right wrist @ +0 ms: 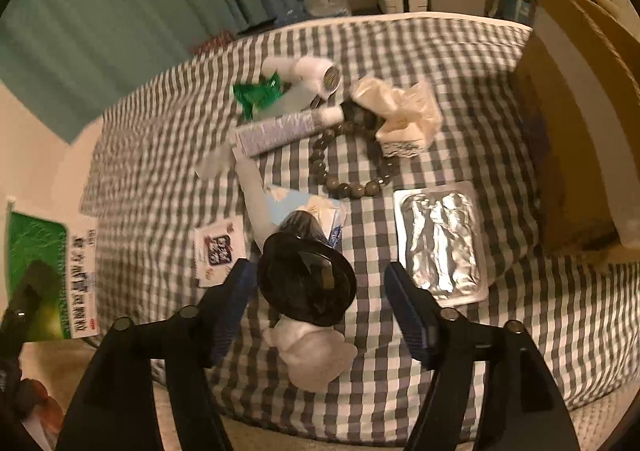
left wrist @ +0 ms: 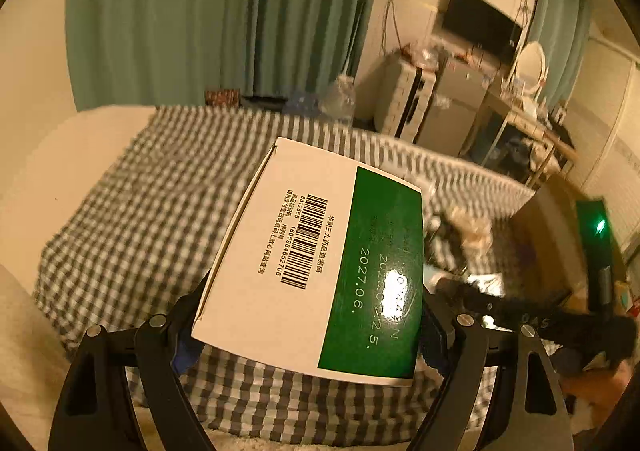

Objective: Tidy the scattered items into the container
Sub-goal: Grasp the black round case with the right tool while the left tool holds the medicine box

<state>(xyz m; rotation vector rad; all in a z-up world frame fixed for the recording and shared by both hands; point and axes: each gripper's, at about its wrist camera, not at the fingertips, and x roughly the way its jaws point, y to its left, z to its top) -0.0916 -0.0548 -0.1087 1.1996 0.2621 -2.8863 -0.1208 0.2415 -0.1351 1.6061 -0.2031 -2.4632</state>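
Left tool (left wrist: 310,325) is clamping the medicine box (left wrist: 316,263) at its near end, filling the frame's centre above the checked cloth (left wrist: 140,191). Risk: the box is sitting skewed and could pivot out. Right tool (right wrist: 316,283) is hanging spread, gripping nothing, over a black disc (right wrist: 306,279) at centre. The cardboard box (right wrist: 580,111) is waiting at upper right; closing could catch the blister pack (right wrist: 440,243) alongside.
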